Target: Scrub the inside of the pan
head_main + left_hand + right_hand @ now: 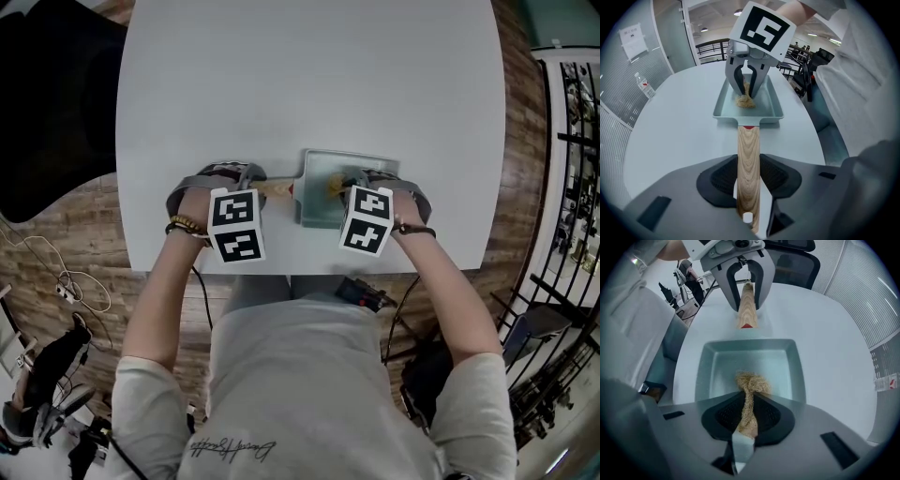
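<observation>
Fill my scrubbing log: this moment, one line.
left gripper: shut on handle | right gripper: shut on scrubber | scrubber: inside pan | pan: on table

We wear a pale grey short-sleeved T-shirt with dark script across its front, a beaded bracelet on the left wrist and a thin dark band on the right. The left hand-held gripper and right hand-held gripper are grey, with black ribbed pads. Each bears a white cube of black square markers.
</observation>
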A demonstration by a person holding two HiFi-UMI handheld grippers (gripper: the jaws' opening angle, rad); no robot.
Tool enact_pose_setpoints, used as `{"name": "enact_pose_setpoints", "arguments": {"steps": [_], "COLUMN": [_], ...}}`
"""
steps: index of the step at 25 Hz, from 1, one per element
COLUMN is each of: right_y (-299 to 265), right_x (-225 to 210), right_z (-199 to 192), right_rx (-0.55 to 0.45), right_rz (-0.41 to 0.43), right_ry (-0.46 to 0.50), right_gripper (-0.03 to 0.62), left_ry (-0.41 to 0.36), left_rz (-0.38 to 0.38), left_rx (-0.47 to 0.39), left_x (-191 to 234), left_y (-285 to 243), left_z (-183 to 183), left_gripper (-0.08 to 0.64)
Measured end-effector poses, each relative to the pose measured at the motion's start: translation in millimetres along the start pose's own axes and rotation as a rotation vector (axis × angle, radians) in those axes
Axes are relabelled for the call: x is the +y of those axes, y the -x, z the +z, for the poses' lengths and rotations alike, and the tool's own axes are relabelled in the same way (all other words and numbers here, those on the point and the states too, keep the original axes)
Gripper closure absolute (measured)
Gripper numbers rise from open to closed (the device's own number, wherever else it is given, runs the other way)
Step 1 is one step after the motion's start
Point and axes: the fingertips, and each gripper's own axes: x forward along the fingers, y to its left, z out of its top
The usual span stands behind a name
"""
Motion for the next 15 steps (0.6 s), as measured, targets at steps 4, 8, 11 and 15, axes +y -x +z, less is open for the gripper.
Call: {"name": "enact_pose_setpoints", "arguments": {"steps": [4, 8, 11, 15], "right_y": [-1, -1, -1, -1], "right_x": [24, 46, 56, 60], "right_z": [-1, -4, -4, -5], "right_rx": [0.013, 0.025, 0.031, 0.044], "right_rz": [0.076, 0.166, 0.219, 0.255], "right_ry": [0.009, 0.015, 0.003, 0.006], "right_gripper": [0.526, 0.526, 0.526, 0.528], "left_ry": [0.001, 0.004, 0.005, 0.004], "left_rz": [0.003, 0.005, 0.004, 0.002], "left_rx": [0.004, 0.006, 0.011, 0.014], "left_x": [0, 1, 1, 2], "left_y": [0, 0, 0, -1], "left_z": [-1, -1, -1, -2], "left_gripper": [0.41, 0.41, 0.41, 0.41]}}
